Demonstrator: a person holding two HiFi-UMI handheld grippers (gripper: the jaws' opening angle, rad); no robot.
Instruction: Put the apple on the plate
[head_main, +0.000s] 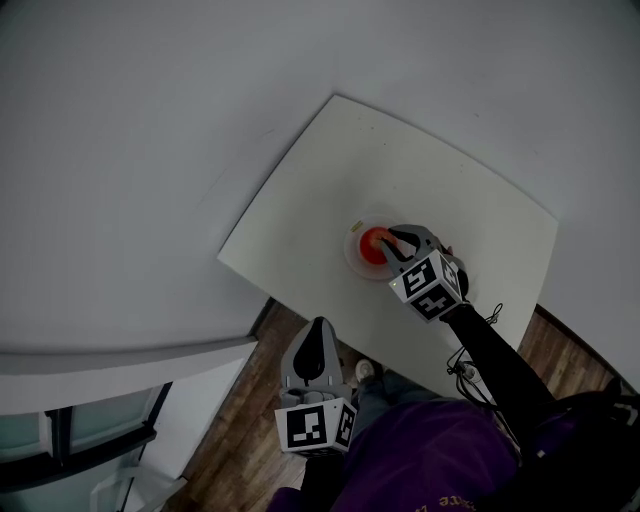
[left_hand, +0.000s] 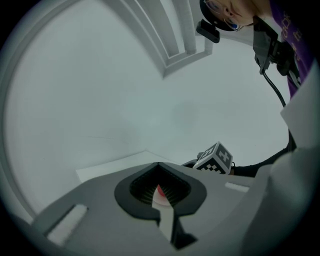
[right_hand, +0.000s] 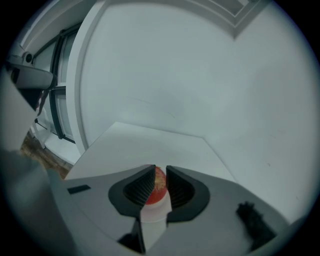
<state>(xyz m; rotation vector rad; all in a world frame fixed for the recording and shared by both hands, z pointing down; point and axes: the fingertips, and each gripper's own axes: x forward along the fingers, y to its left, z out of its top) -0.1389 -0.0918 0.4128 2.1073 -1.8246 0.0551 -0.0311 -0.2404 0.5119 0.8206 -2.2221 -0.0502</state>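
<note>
- Apple (head_main: 376, 243), red, is seen resting in the plate (head_main: 352, 256) near the middle of the white table (head_main: 400, 160).
- Right gripper (head_main: 398, 240) is reached in from the plate's 4 o'clock side. Its dark jaws are laid against the fruit, and its marker cube (head_main: 430, 286) is tilted just behind.
- In the right gripper view the apple is framed between the two ribbed pads (right_hand: 141, 186). The jaws are drawn in to a narrow gap and closed on the fruit at their tips, with pale plate visible beneath.
- Left gripper (head_main: 318, 333) is held off the table at about 7 o'clock from the plate, over the wooden floor (head_main: 245, 425), well apart from the apple.
- In the left gripper view its jaws are shown pressed together and nothing is held. Only a thin slit is left, through which a speck of distant red is glimpsed.
- Purple clothing (head_main: 420, 465) of the person is caught at the lower edge of the head view, at 5 o'clock.
</note>
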